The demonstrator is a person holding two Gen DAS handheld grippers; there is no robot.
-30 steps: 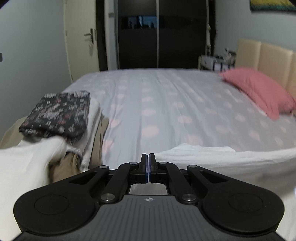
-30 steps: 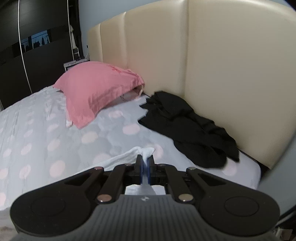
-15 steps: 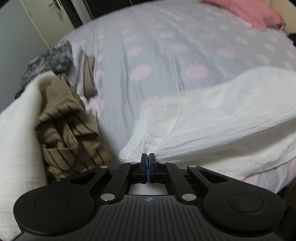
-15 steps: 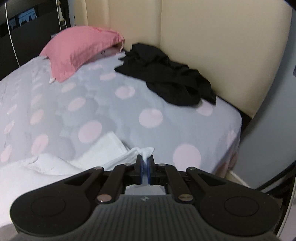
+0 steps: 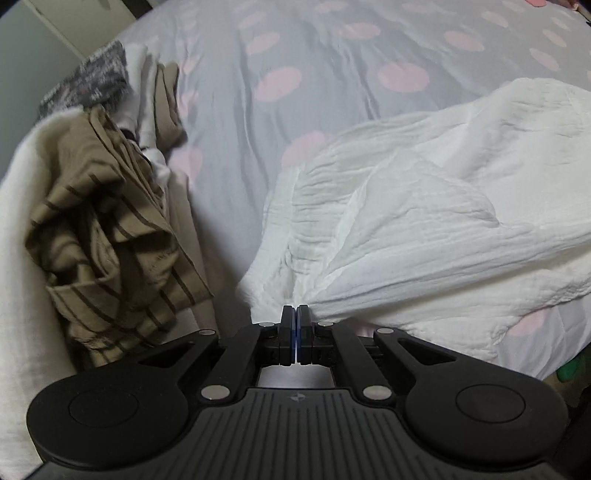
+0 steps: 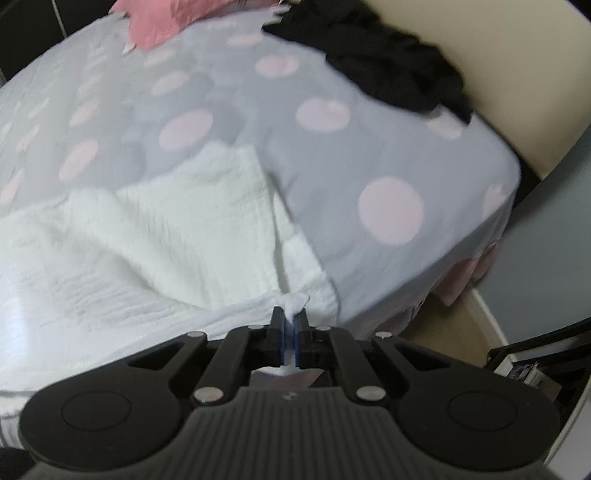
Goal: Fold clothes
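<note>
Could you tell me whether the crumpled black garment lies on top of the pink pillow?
No, the crumpled black garment lies on the dotted sheet beside the pink pillow.

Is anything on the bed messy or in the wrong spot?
Yes. A black garment lies crumpled against the headboard, unfolded. The brown striped garment is also bunched up loosely, spilling beside the stacked clothes.

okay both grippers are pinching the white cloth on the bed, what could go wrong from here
1. The right gripper holds only a small tuft of the white cloth; a pull could slip it free.
2. The cloth lies bunched and creased on the bed, so folding now may lock wrinkles in.
3. The striped brown garment sits loose beside the left gripper; a sideways sweep might drag it or topple that pile.
</note>
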